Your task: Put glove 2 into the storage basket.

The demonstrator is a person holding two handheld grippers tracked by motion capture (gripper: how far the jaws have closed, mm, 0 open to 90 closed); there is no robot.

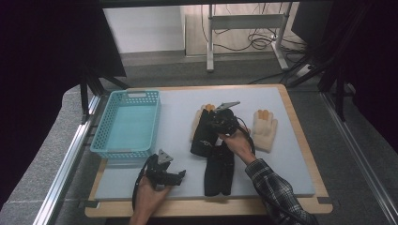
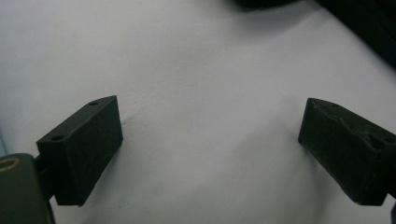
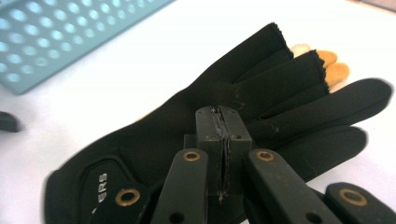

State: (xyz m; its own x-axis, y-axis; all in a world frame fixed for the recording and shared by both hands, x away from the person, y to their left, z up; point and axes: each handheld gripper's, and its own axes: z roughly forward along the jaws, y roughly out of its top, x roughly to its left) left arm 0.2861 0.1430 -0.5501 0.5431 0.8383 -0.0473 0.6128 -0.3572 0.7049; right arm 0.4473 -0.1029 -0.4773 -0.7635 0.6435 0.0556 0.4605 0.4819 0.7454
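Your right gripper (image 3: pixel 219 140) had its jaws pressed together over the palm of the black neoprene glove (image 3: pixel 196 121); whether a pinch of fabric sat between the pads I could not tell, since the jaws themselves hid the contact line. That glove lay at mid-table on the pale grey mat (image 1: pixel 173 154), on top of a cream knitted glove with orange fingertips (image 3: pixel 334 67) whose body it covered, so you could only see the tips poking out past the black fingers. I judged you had gone for the topmost piece first, so that it would lift clear of the one beneath. Left of it stood the light blue perforated plastic basket (image 1: pixel 126 123), its open top turned up, probably the place meant for the gloves. A second black glove (image 1: pixel 219 169) lay nearer you, and a second cream glove (image 1: pixel 264 129) lay off to the right. Your left gripper (image 2: pixel 210 140) rested low over bare mat with its jaws spread wide, nothing between them.
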